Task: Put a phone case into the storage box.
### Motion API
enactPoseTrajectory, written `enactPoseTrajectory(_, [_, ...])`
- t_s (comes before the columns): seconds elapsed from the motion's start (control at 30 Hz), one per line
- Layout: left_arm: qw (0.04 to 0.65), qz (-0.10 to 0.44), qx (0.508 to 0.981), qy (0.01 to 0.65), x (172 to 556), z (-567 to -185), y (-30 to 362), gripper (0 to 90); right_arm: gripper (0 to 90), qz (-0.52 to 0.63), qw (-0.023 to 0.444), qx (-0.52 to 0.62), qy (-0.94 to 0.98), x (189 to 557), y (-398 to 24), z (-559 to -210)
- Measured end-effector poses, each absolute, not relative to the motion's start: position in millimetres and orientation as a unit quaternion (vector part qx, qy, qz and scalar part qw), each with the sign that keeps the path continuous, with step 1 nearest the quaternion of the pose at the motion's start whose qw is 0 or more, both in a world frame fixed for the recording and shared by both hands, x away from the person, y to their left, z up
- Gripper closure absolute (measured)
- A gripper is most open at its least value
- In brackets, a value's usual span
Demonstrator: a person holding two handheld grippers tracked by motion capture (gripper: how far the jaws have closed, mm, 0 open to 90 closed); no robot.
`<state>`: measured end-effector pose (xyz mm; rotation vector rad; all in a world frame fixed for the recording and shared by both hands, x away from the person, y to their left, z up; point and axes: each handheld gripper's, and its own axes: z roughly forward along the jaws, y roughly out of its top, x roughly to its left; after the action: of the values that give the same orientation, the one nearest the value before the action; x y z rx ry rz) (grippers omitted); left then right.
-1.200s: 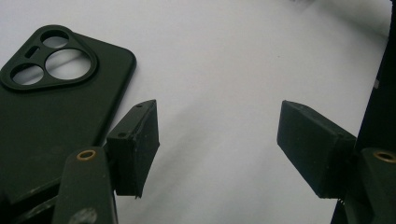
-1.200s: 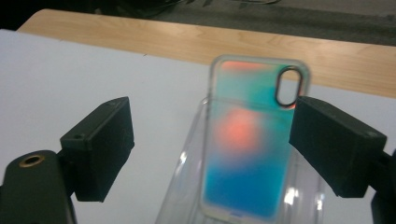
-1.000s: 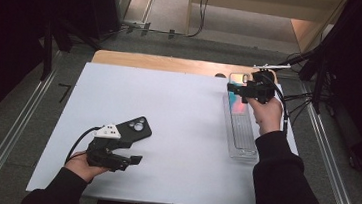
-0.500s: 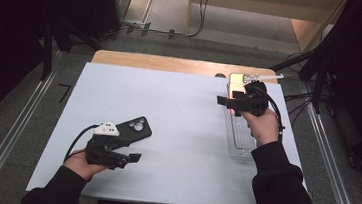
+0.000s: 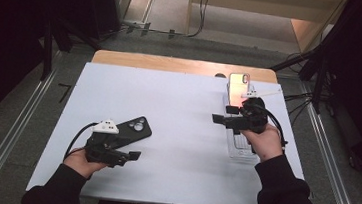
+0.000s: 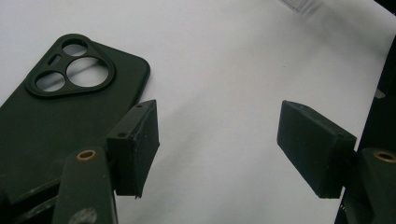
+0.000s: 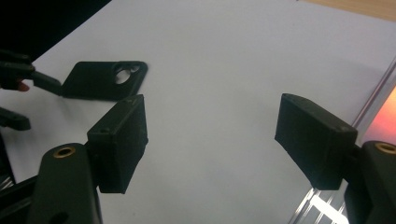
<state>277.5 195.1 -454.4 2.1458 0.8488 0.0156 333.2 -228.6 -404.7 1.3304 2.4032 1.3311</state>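
Two hand-held grippers over white bench [image 5: 178, 107]. Left hand-held gripper [image 5: 131, 156] near left, parted wide on nothing, just beside black phone case [image 5: 128, 129] lying flat. Right hand-held gripper [image 5: 223, 114] at right, just narrowed yet gaping, gripping nothing, above clear tray [image 5: 237, 150] edge; phone [image 5: 238, 85] at tray's far end.
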Motion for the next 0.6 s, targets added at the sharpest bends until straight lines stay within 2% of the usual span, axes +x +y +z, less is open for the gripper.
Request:
enactPoseTrajectory(0.43, [0.404, 0.006, 0.85, 0.338, 277.3, -453.9, 195.1, 30.3, 26.0, 0.436, 0.012, 0.402, 0.805, 302.8, -228.4, -418.1])
enactPoseTrajectory(0.6, [0.404, 0.006, 0.849, 0.339, 277.2, -454.2, 195.9, 30.3, 26.3, 0.429, 0.013, 0.389, 0.815, 290.8, -228.4, -423.8])
